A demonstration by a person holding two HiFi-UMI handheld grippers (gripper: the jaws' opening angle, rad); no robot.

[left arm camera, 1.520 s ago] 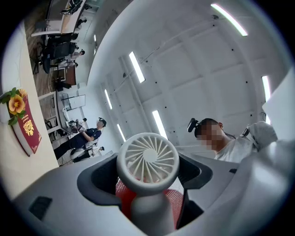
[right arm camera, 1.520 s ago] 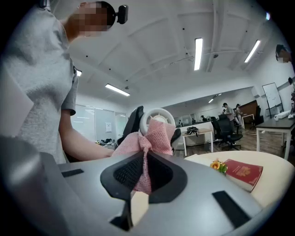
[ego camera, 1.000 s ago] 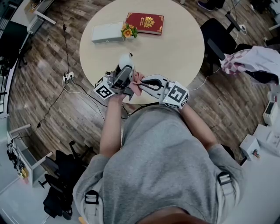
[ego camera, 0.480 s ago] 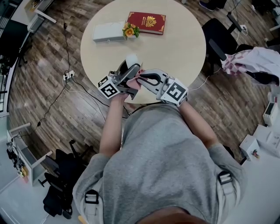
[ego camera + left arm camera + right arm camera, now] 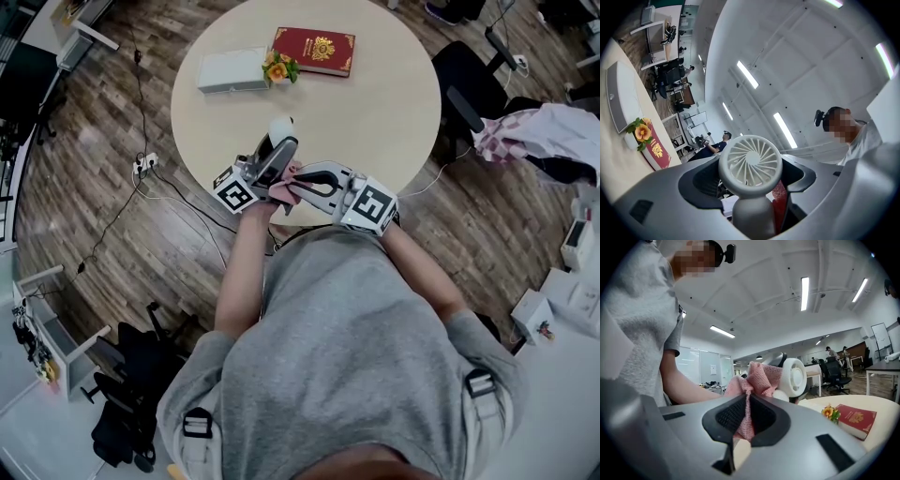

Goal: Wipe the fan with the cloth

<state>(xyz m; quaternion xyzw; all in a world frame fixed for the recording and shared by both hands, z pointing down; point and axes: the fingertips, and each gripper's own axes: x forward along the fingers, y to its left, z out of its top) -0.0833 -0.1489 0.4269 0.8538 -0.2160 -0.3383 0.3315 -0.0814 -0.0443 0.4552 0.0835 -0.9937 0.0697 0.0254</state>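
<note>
A small white hand-held fan [image 5: 280,125] is held above the near edge of the round table [image 5: 375,112], its handle clamped in my left gripper [image 5: 270,159]. In the left gripper view the fan head [image 5: 750,161] rises upright above the jaws, grille toward the camera. My right gripper [image 5: 298,185] is shut on a pink cloth [image 5: 284,190], which is bunched against the fan's handle side. In the right gripper view the cloth [image 5: 755,378] touches the back of the fan [image 5: 794,377]. A strip of the cloth [image 5: 779,206] shows just right of the handle.
At the table's far side lie a red book [image 5: 312,49], a white box [image 5: 230,68] and a small orange flower [image 5: 276,66]. A black chair [image 5: 466,75] and a heap of clothing [image 5: 544,131] stand to the right. Cables [image 5: 141,169] trail over the wooden floor on the left.
The right gripper and cloth have slid a little toward me and to the left along the fan. The left gripper has turned the fan slightly; both grips are unchanged.
</note>
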